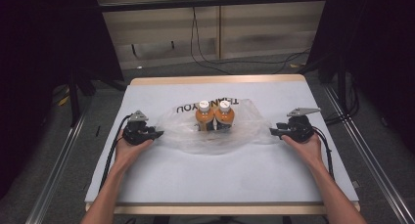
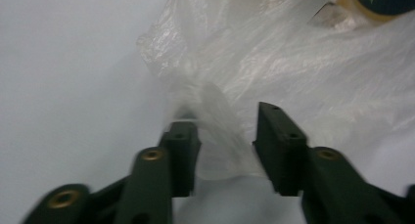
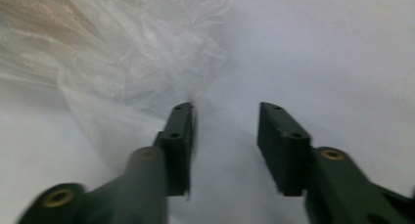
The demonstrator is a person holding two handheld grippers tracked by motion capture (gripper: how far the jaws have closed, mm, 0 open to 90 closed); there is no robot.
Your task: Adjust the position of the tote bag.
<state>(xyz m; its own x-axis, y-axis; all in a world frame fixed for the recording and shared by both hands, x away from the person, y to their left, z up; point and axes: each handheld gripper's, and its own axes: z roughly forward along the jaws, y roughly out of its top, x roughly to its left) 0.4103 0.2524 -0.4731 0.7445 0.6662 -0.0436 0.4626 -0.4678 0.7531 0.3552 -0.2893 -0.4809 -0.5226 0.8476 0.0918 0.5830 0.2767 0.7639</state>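
A thin, clear, crinkled plastic bag (image 1: 215, 128) lies spread across the middle of the pale grey table top (image 1: 220, 175), and everything else sits around it. Inside the bag stand two small bottles of orange drink with white caps (image 1: 215, 115), side by side and touching, near the bag's far edge. Black block lettering is printed on the bag just beyond the bottles, reading upside down from the person's side.

At the bag's left end the person's left hand (image 1: 128, 148) holds the black two-jaw left gripper (image 1: 157, 133), its jaws pointing in toward the bag. In the left gripper view the jaws stand clearly apart, and a twisted tail of the bag (image 2: 215, 121) runs down into the gap between them. The film lies close against the left jaw (image 2: 181, 153), but the jaws are not closed on it.

At the bag's right end the right hand (image 1: 308, 145) holds the matching right gripper (image 1: 275, 131), also aimed inward. In the right gripper view its jaws are spread wide. The bag's gathered corner (image 3: 147, 87) reaches the tip of the left jaw, brushing its outer side, while the gap between the jaws shows bare table. It grips nothing.

Both forearms come in from the near edge of the table, well to either side of the bag.
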